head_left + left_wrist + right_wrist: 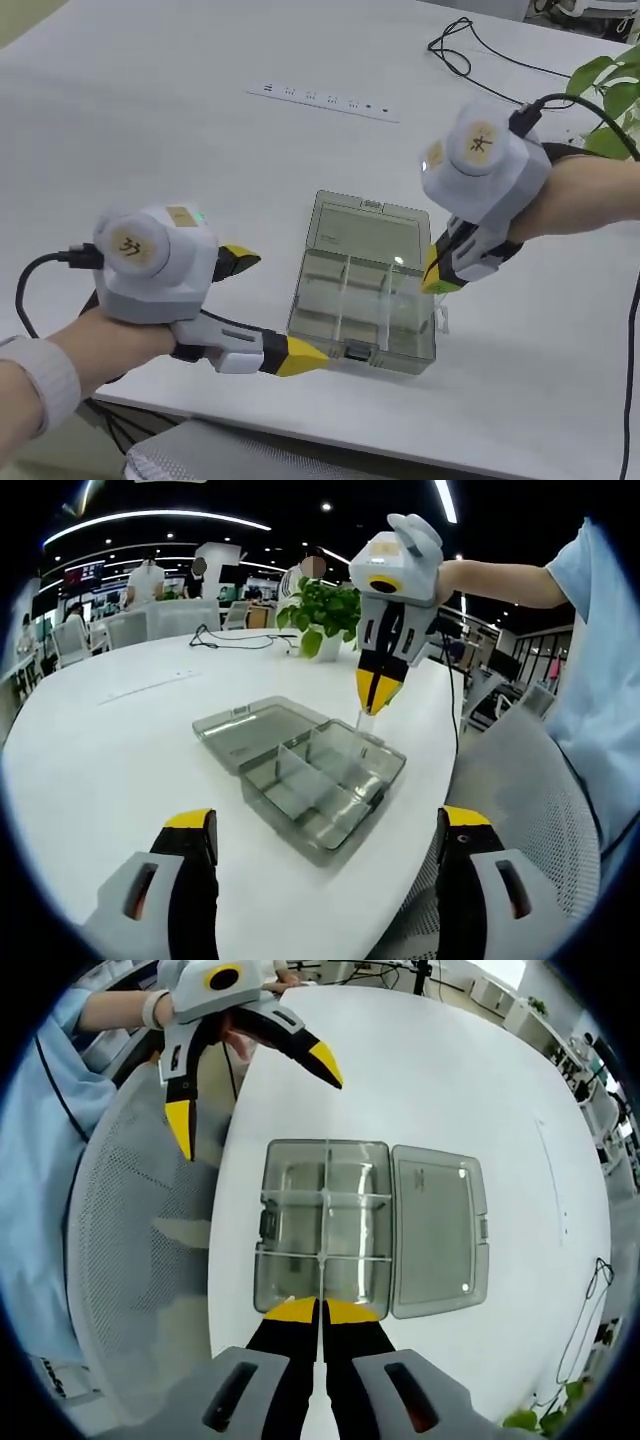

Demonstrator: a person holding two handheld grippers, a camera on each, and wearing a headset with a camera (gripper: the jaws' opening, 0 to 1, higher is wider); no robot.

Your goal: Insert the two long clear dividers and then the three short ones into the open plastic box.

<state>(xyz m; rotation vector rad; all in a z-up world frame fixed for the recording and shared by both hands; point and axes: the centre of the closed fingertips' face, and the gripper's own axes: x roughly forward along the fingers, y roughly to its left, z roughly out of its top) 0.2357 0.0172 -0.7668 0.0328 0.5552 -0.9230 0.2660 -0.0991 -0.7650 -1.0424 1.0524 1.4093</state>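
One clear divider (321,1282) pinched in right gripper (320,1306) jaws above box (262,1260) (left gripper (327,820) jaws wide, empty)

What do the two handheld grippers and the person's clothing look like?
Left gripper and right gripper: pale grey housings, black jaws tipped yellow, round marked tan disc on top, black cable each. Light blue short sleeve, white wristband.

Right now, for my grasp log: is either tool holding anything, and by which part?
The right tool is shut on a clear divider, pinching its upper edge. The left tool is open and holds nothing.
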